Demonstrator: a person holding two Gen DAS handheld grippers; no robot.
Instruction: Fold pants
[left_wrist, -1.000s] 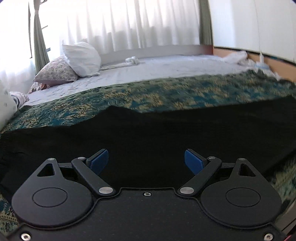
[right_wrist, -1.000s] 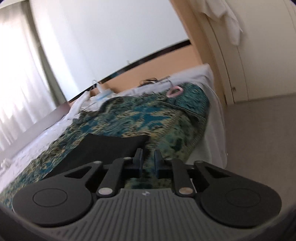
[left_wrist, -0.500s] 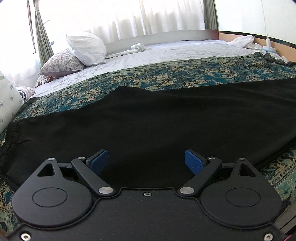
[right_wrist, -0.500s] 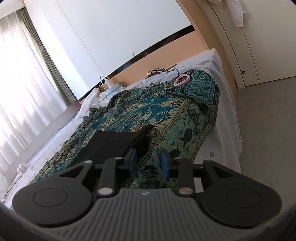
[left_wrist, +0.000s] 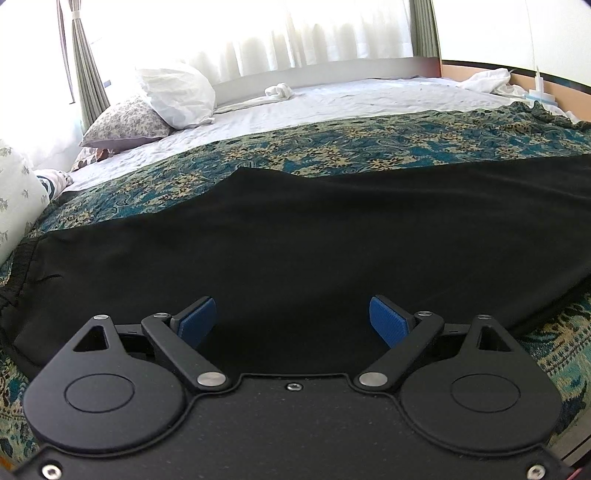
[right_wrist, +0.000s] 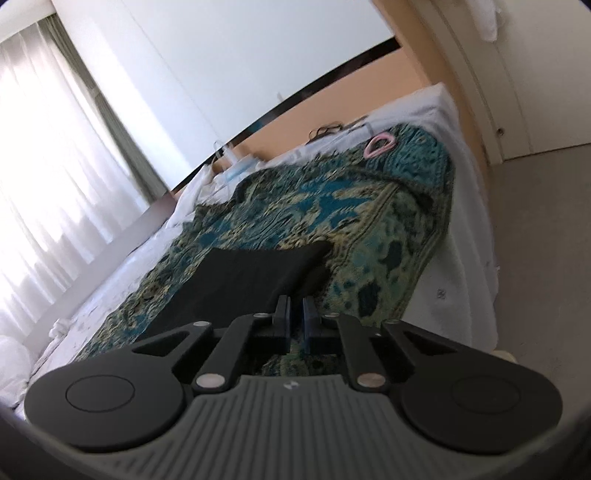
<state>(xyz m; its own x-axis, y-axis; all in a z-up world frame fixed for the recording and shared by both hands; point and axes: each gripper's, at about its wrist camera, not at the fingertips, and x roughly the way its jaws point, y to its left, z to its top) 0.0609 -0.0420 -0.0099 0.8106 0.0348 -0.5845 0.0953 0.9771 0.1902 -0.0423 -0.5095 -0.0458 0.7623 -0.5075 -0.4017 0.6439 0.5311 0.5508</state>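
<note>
Both wrist views skim low over the bedspread (left_wrist: 369, 147), probably sharing the pants (right_wrist: 251, 273).

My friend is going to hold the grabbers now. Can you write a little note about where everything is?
Left hand-held gripper: wide open, holding nothing, just over the black pants.
Right hand-held gripper: jaws closing, nearly shut at the pants' leg end; whether cloth is pinched is unclear.
Pants lie spread flat across the patterned bedspread.
Done: pants laid out. Left: every fold.
</note>
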